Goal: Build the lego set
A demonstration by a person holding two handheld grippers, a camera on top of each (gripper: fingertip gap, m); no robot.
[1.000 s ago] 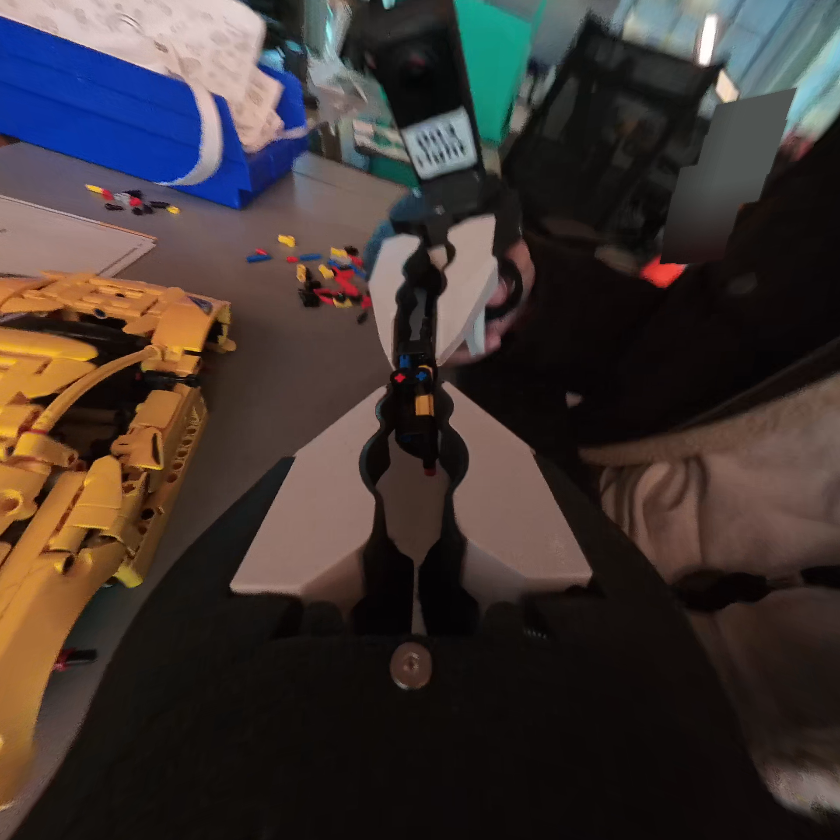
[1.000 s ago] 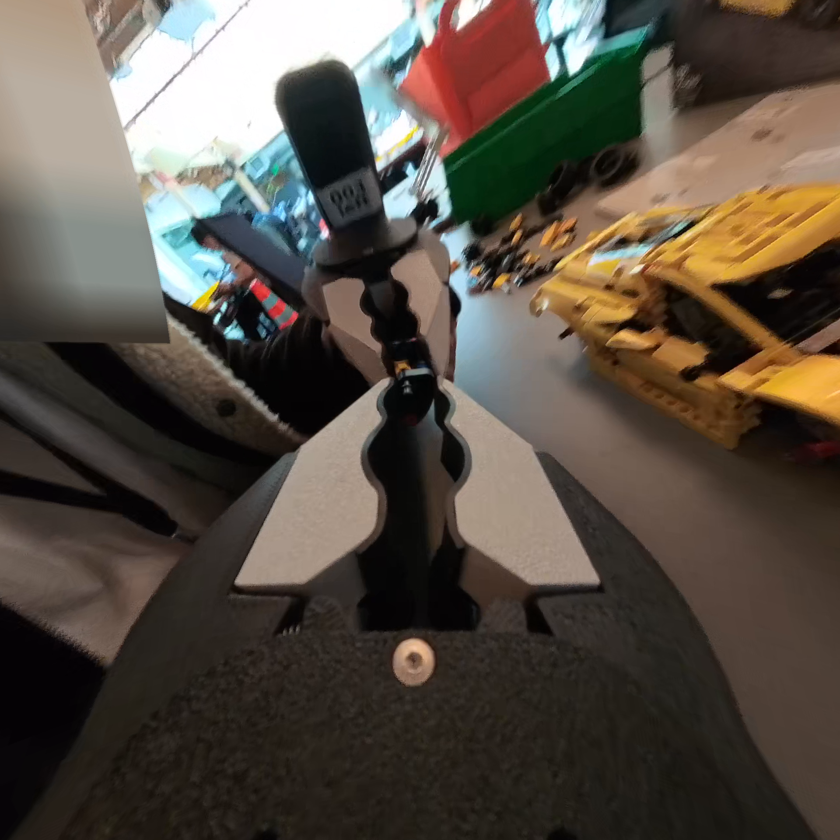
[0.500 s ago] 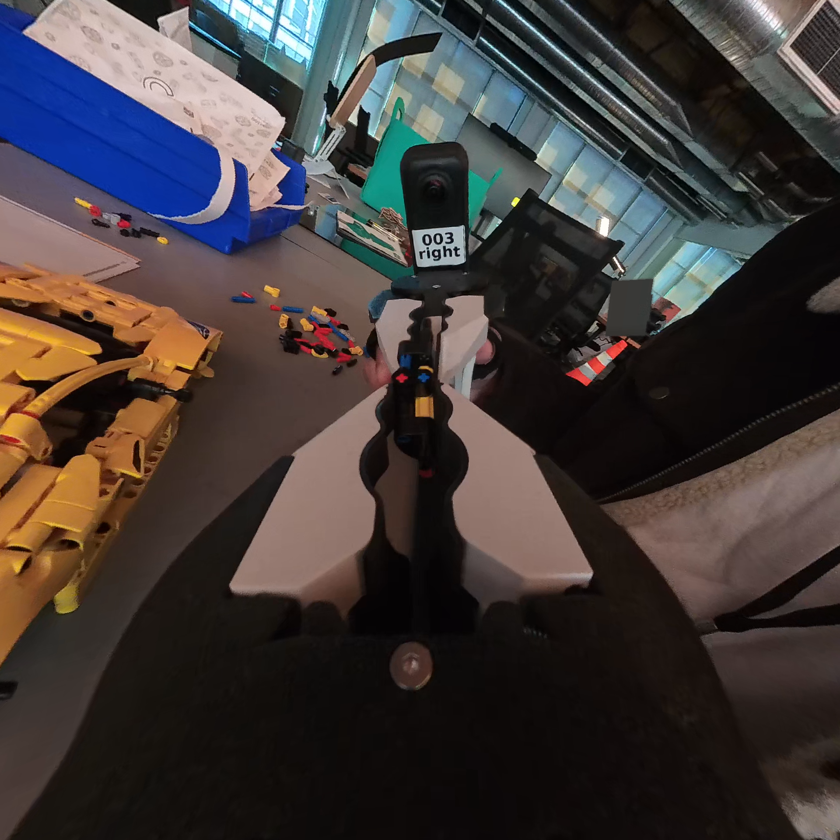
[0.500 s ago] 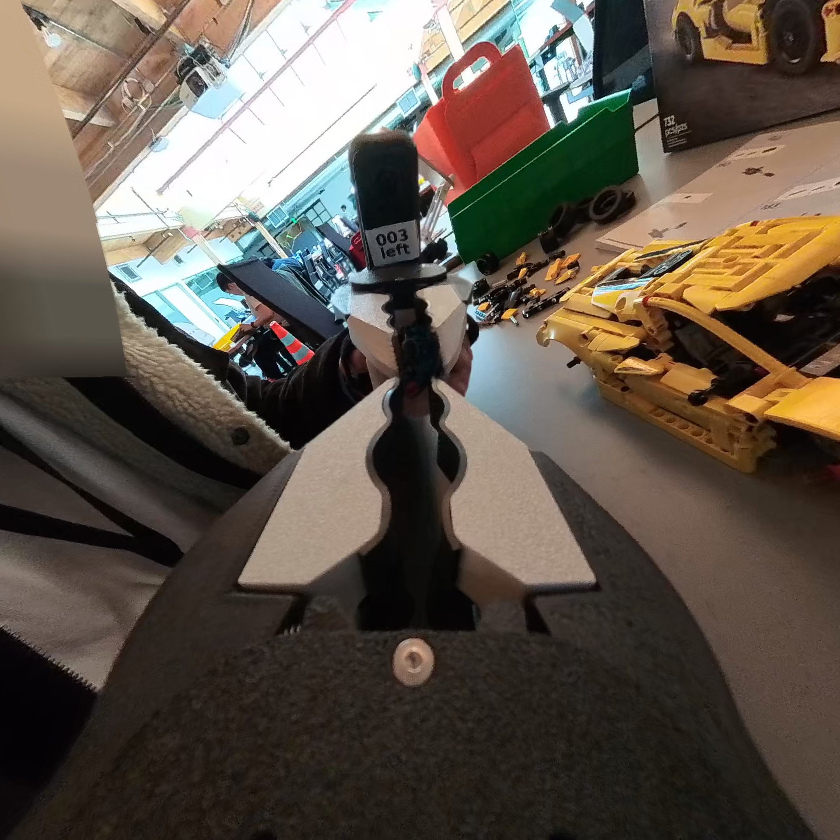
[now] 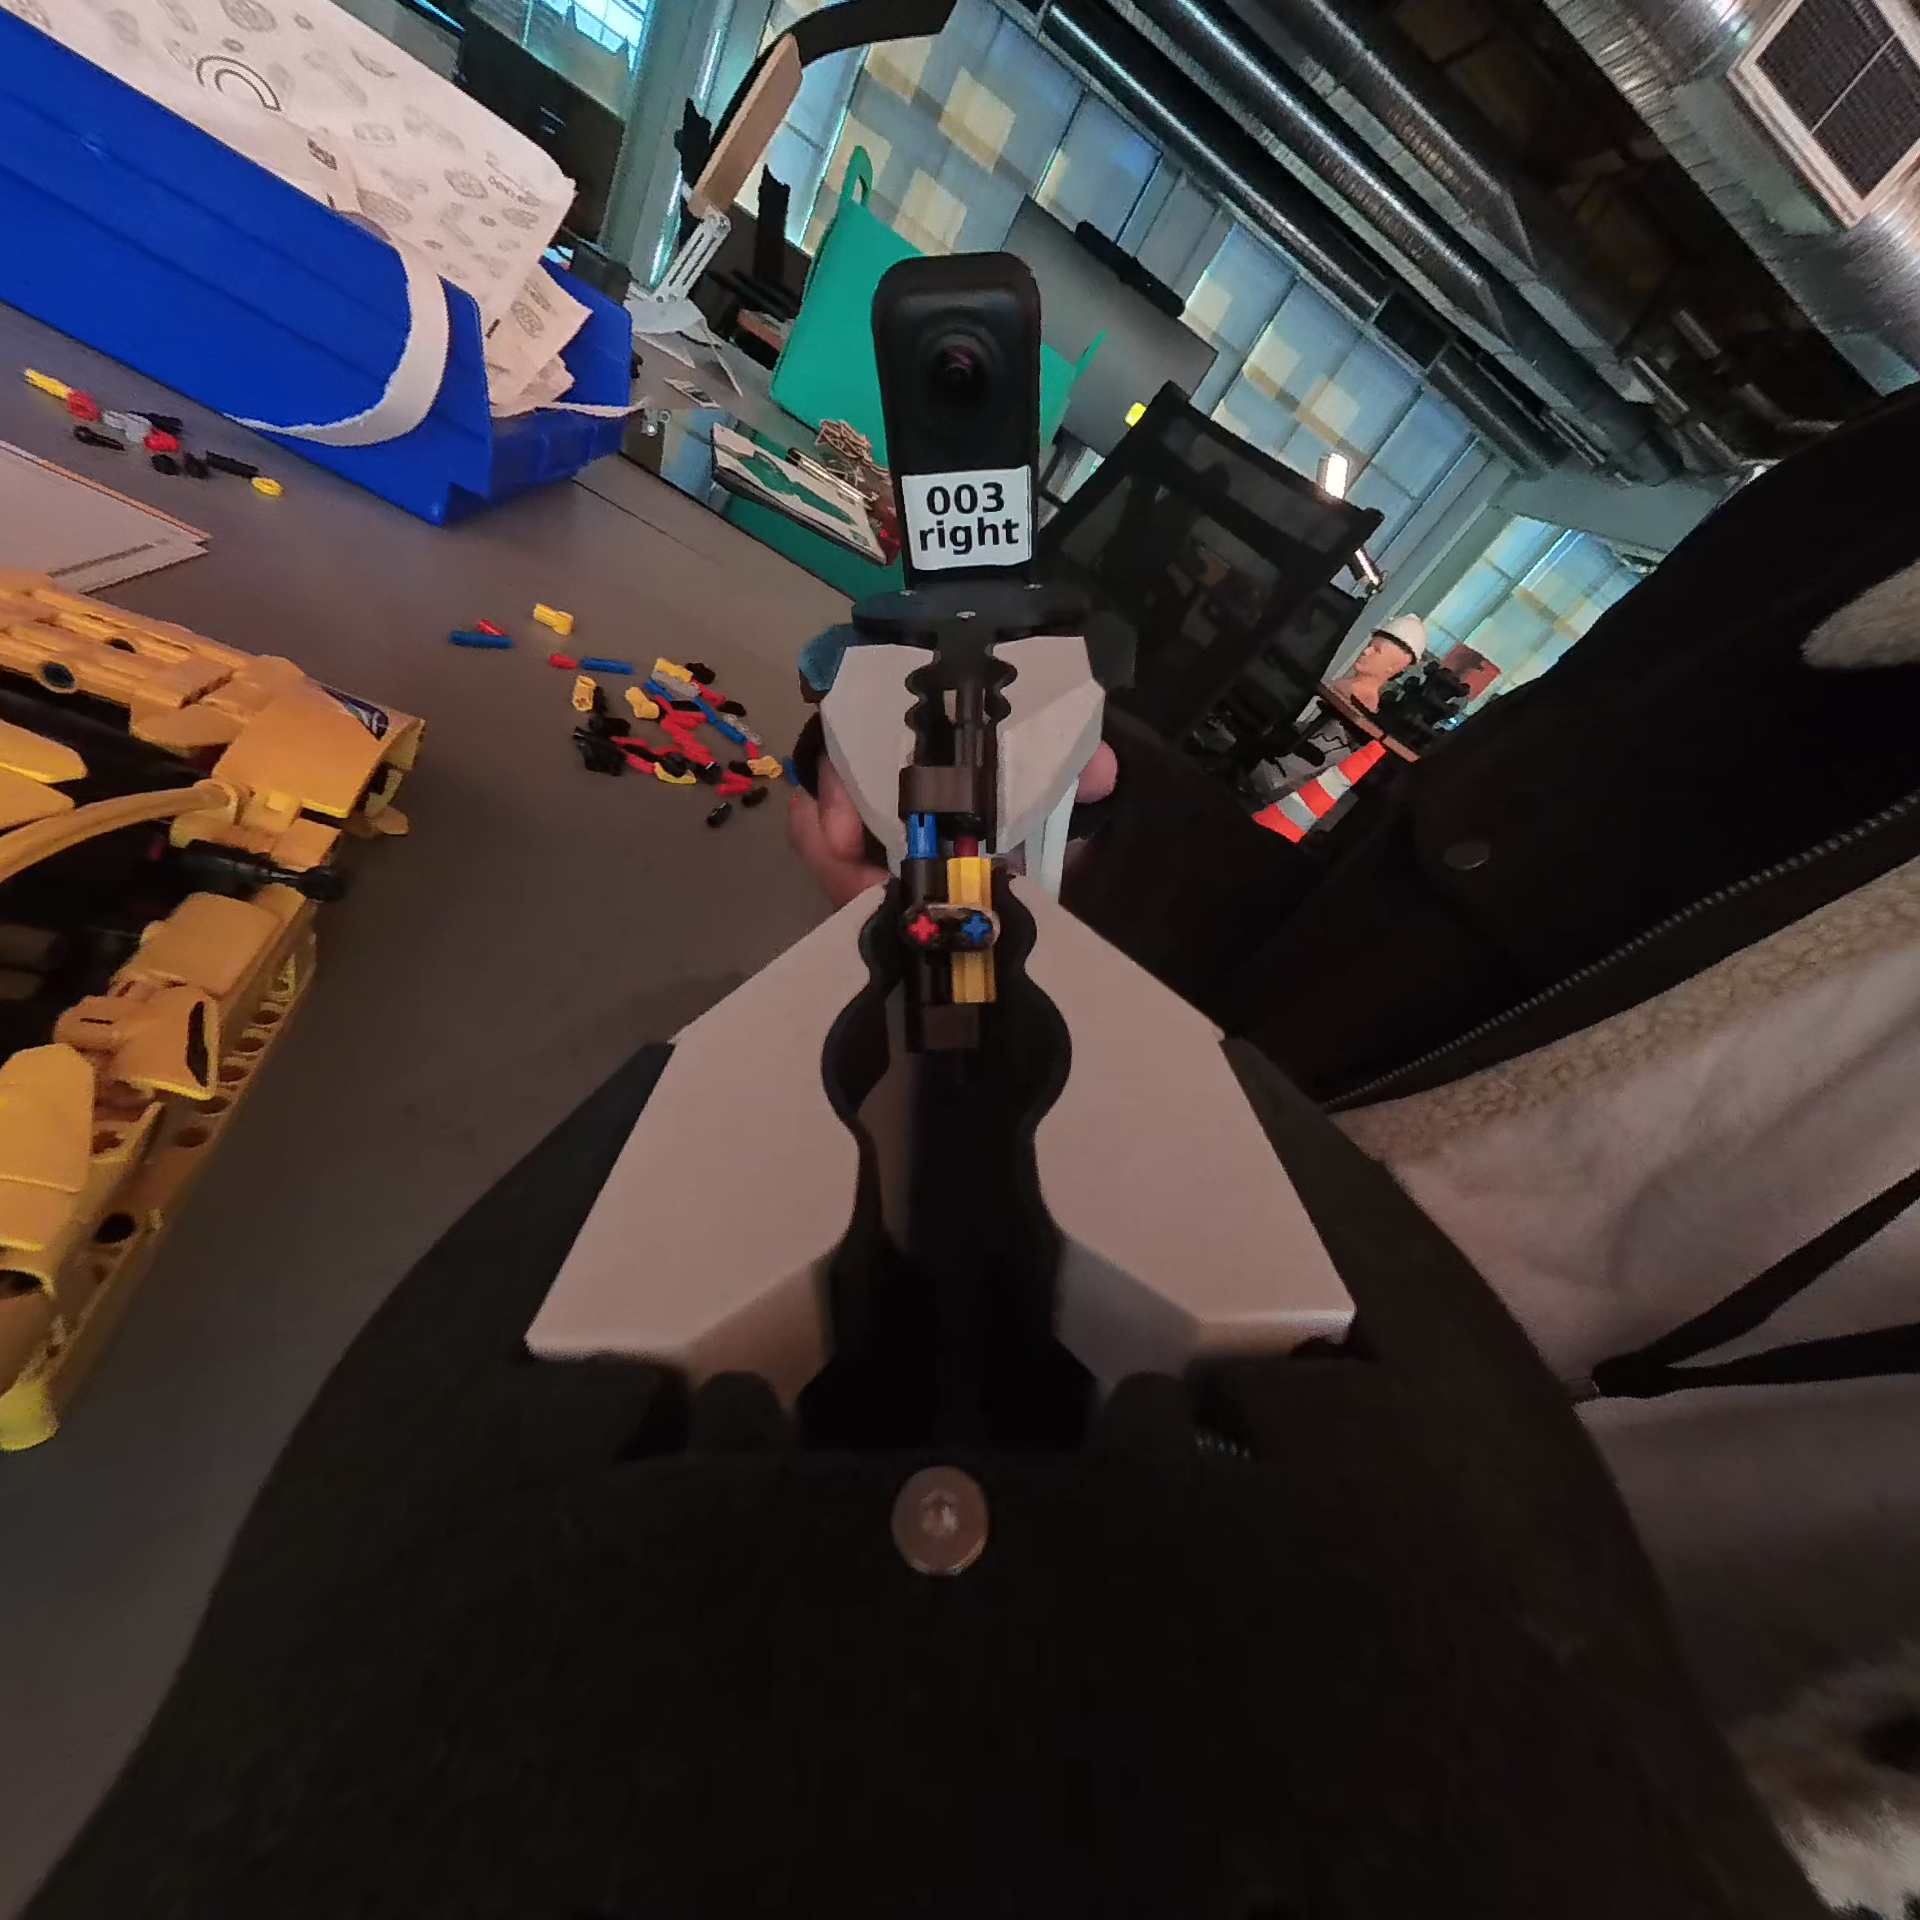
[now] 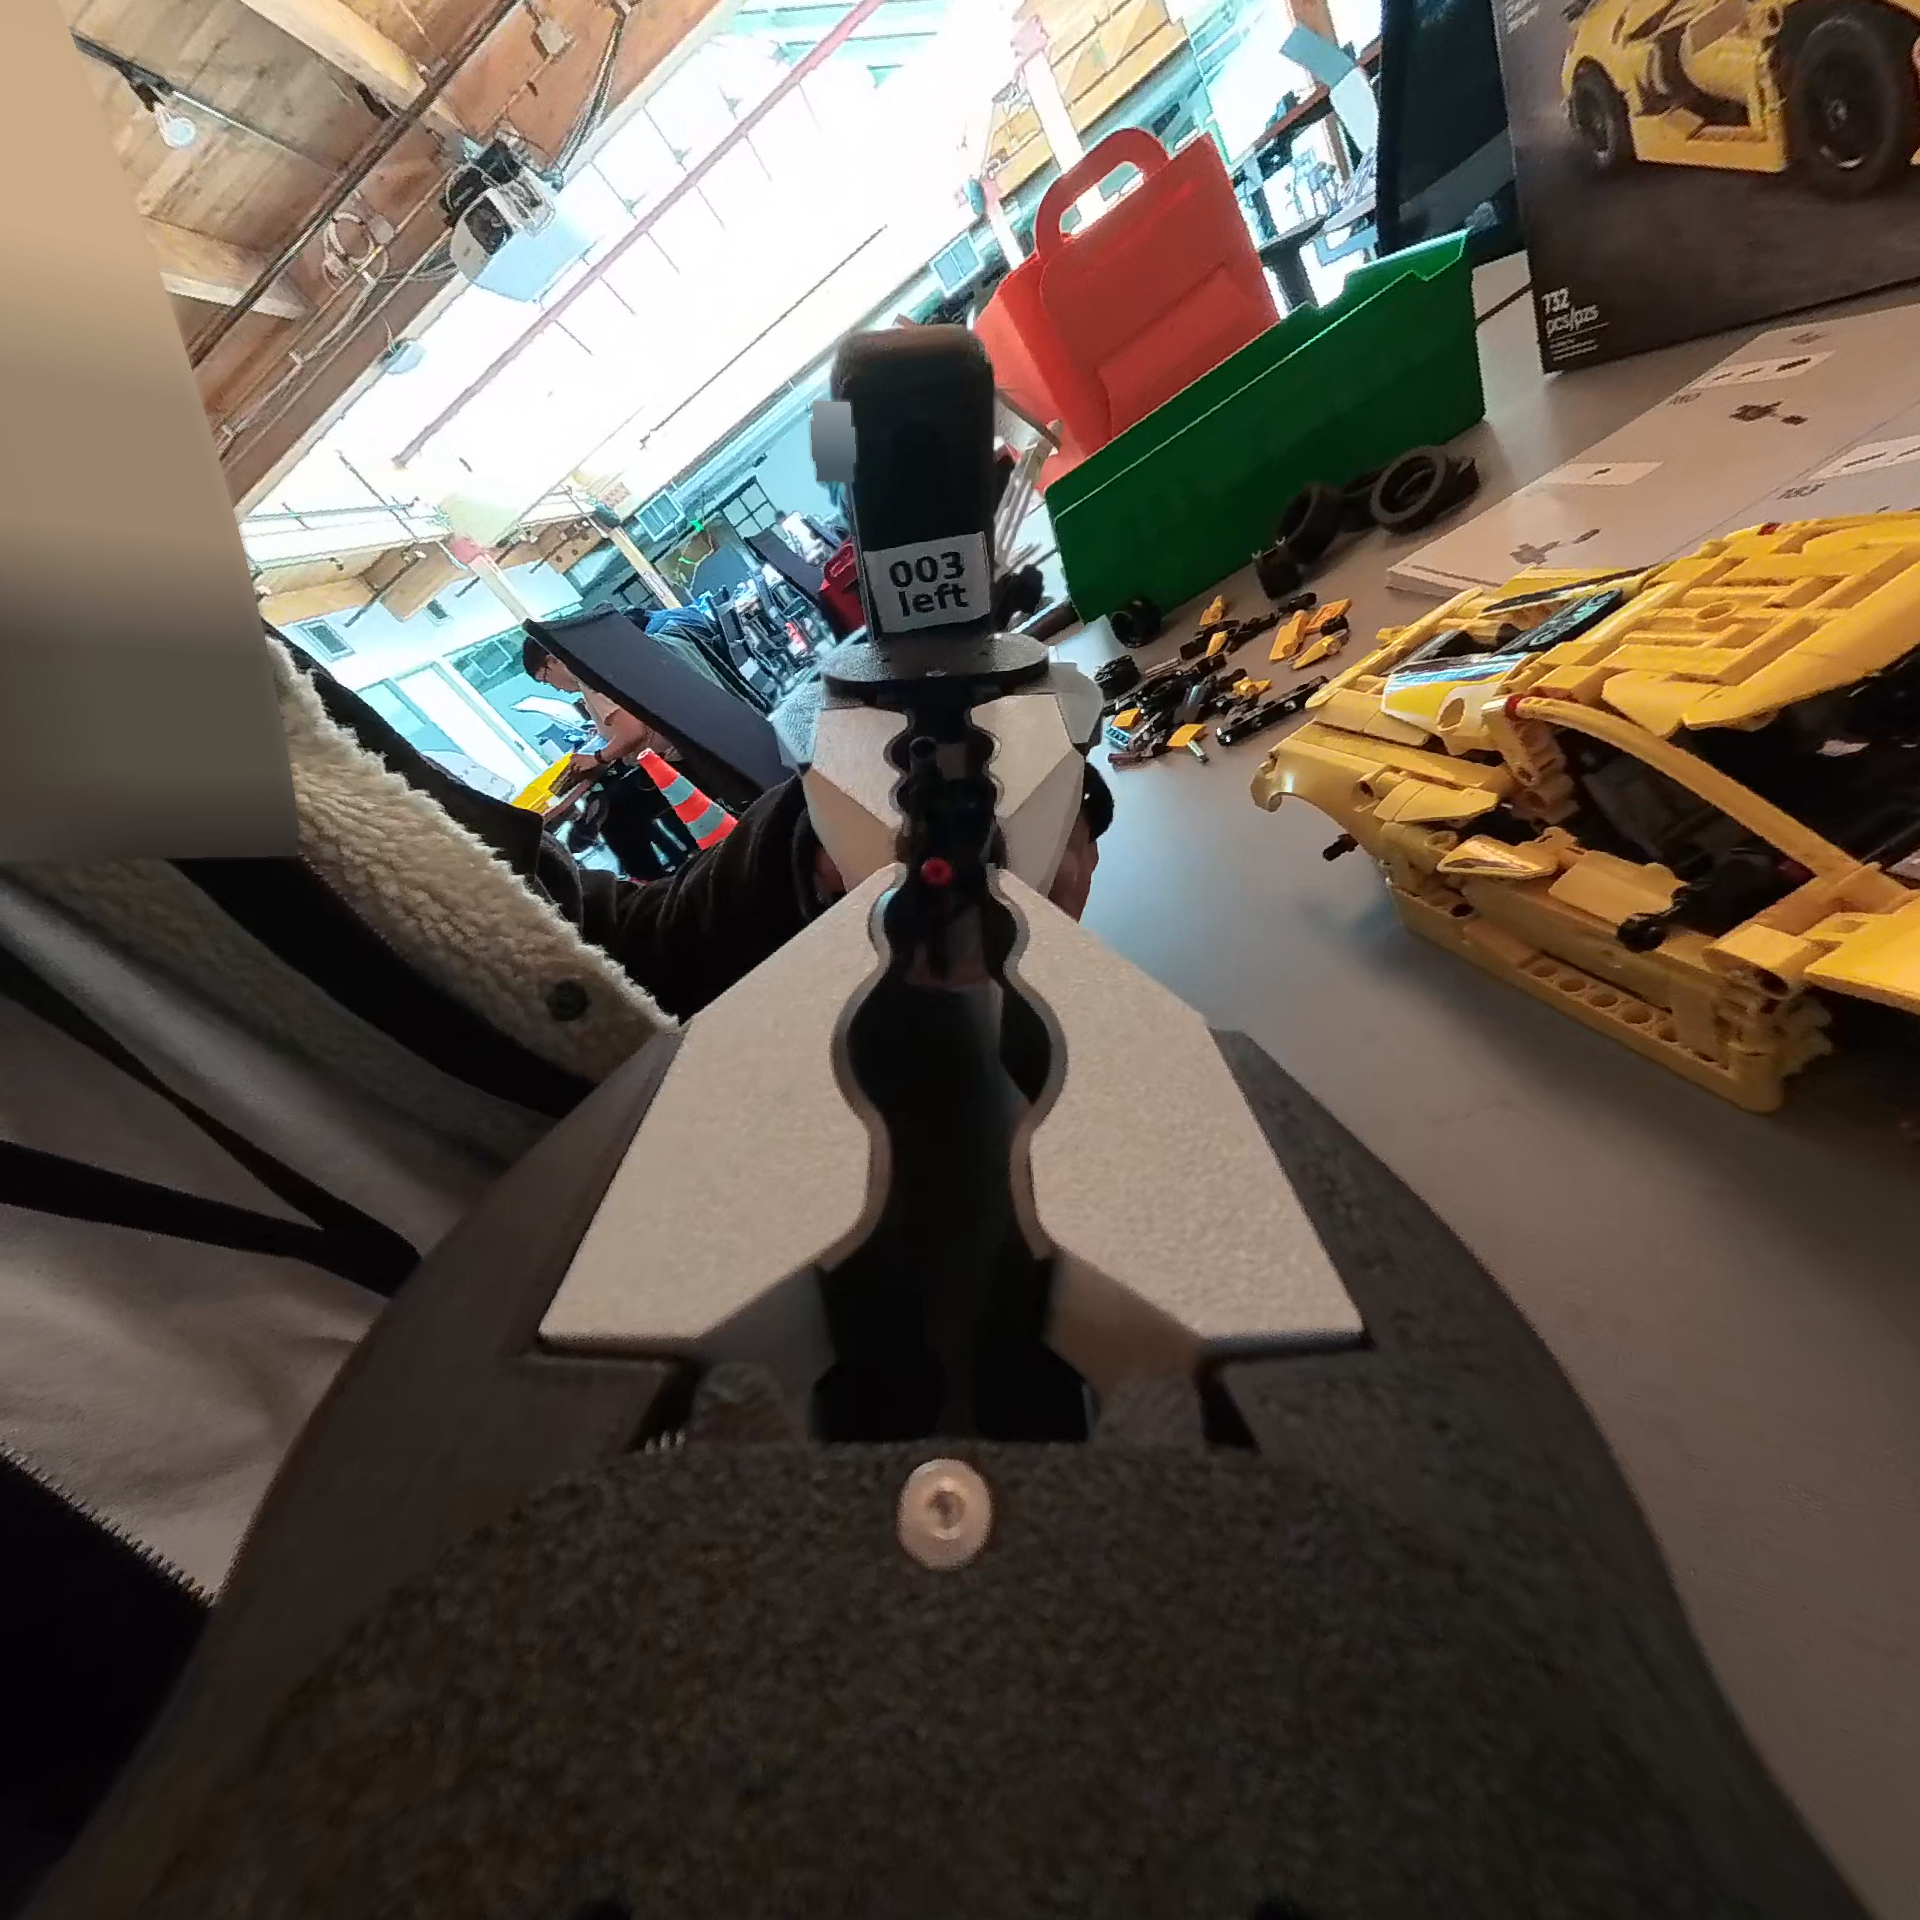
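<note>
Left gripper [image 5: 948, 935], grey wedge-shaped fingers with black wavy pads, centre frame of the left wrist view: jaws clenched on a small black lego sub-assembly [image 5: 951, 940] bearing a yellow block, a blue pin and red and blue cross-axle ends.

Right gripper [image 6: 940, 883], same build, centre frame of the right wrist view: jaws clamped on the far end of the same sub-assembly, seen there as a black piece with a red pin tip. The two grippers meet tip to tip above the table, both off the surface.

Large yellow lego sports car [image 5: 135, 904], partly built, lies on the grey table [image 5: 540, 997] at the left edge of the left wrist view and at the right of the right wrist view.

Loose small red, blue, yellow and black lego pins [image 5: 665, 727], scattered centre left. Blue plastic bin [image 5: 208, 281], upper left, holding white paper bags.

Green plastic bin [image 6: 1278, 447], upper right of the right wrist view; black lego tyres [image 6: 1382, 499] beside it.
</note>
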